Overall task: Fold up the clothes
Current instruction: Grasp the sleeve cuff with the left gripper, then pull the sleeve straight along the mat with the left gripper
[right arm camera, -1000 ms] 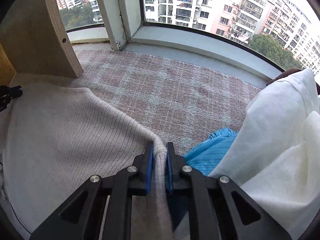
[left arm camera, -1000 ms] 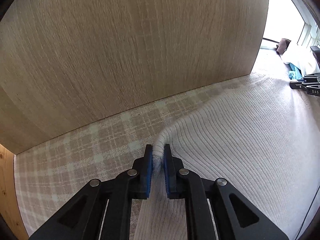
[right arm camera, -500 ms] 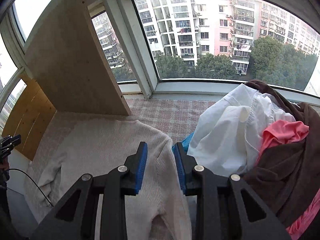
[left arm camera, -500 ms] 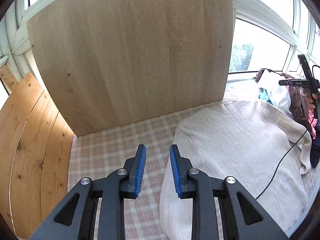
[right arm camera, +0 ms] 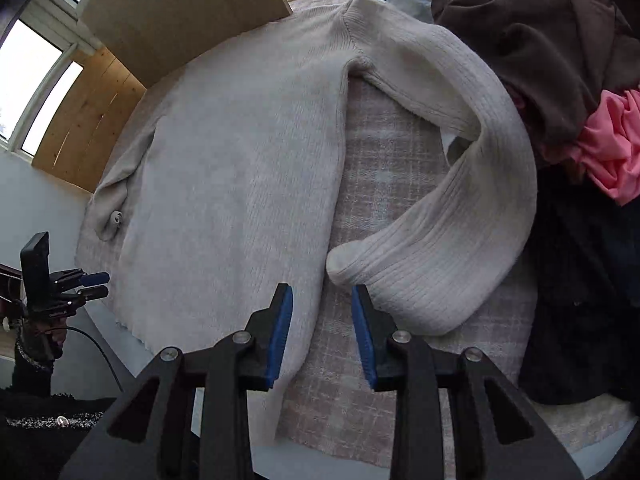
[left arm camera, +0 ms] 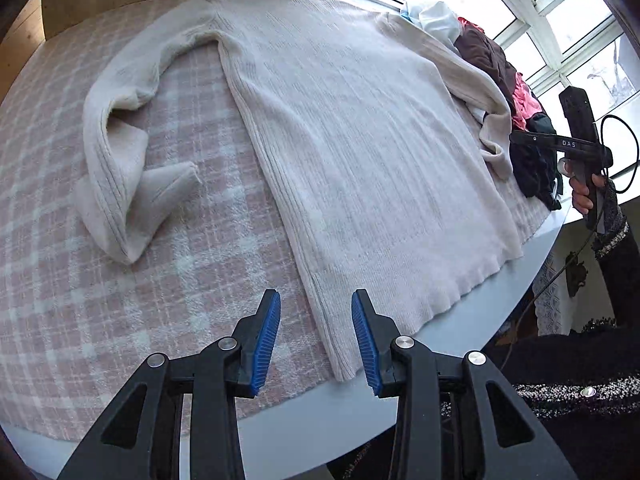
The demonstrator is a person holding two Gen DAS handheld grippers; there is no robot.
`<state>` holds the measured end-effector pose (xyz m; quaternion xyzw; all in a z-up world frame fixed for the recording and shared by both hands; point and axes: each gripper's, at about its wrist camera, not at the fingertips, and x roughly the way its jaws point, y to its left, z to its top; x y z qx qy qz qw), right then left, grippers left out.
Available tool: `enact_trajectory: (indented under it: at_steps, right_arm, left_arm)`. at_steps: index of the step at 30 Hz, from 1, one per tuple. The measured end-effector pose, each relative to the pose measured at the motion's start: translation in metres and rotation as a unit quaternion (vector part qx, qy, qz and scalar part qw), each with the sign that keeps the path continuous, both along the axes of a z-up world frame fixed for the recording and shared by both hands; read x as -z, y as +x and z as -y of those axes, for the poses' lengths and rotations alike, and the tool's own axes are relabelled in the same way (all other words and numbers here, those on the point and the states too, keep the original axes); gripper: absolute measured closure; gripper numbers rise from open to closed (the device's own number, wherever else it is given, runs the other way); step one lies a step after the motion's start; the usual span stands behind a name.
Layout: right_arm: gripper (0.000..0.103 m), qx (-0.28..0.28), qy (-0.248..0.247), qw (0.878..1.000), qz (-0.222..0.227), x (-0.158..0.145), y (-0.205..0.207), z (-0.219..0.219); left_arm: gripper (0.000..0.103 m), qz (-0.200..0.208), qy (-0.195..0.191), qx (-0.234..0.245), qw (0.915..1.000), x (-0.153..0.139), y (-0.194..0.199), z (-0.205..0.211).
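Cream ribbed sweater (left arm camera: 352,128) spread flat, neckline far and hem near, across a pink plaid blanket (left arm camera: 72,312) covering the grey worktop (left arm camera: 304,432). Hem running along the worktop's near edge. One sleeve (left arm camera: 116,152) crumpled and doubled back on the blanket, apart from the body; other sleeve (right arm camera: 452,208) curved round, cuff lying just beside the body's side seam. Left gripper (left arm camera: 316,336) above the hem's left corner, blue pads parted and widening, nothing pinched, only blanket and sweater edge seen between them. Right gripper (right arm camera: 322,332) above the hem's right corner, likewise spread and widening, clamping nothing. Heap of clothes (right arm camera: 560,60) — brown, pink, black, white — piled against that curved sleeve. Wooden board (right arm camera: 180,8) upright beyond the neckline.
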<state>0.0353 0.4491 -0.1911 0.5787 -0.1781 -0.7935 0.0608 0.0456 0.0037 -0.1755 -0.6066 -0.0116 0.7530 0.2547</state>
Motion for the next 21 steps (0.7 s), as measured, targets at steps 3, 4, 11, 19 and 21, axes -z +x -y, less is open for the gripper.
enact_trajectory:
  at_steps: [3, 4, 11, 19, 21]
  right_arm:
    - [0.073, -0.009, -0.001, 1.0, -0.003, 0.003, 0.003, 0.012]
    - [0.073, -0.013, -0.002, 1.0, -0.009, 0.0, 0.002, 0.017]
    - [0.072, -0.066, -0.008, 0.997, -0.044, -0.023, -0.012, 0.055]
    - [0.072, -0.126, -0.005, 0.99, -0.063, -0.039, -0.027, 0.096]
    - [0.072, -0.141, -0.008, 0.988, -0.068, -0.043, -0.033, 0.105]
  left_arm:
    - [0.068, -0.029, -0.033, -0.041, 0.9982, -0.002, 0.0, 0.007]
    - [0.068, -0.044, -0.047, -0.064, 0.9958, -0.006, -0.002, 0.014]
    - [0.052, -0.108, -0.127, -0.149, 0.9747, -0.017, -0.024, 0.054]
    - [0.098, -0.08, -0.098, -0.107, 0.9862, -0.006, -0.05, 0.07]
    - [0.098, -0.102, -0.108, -0.114, 0.9822, -0.035, -0.048, 0.087]
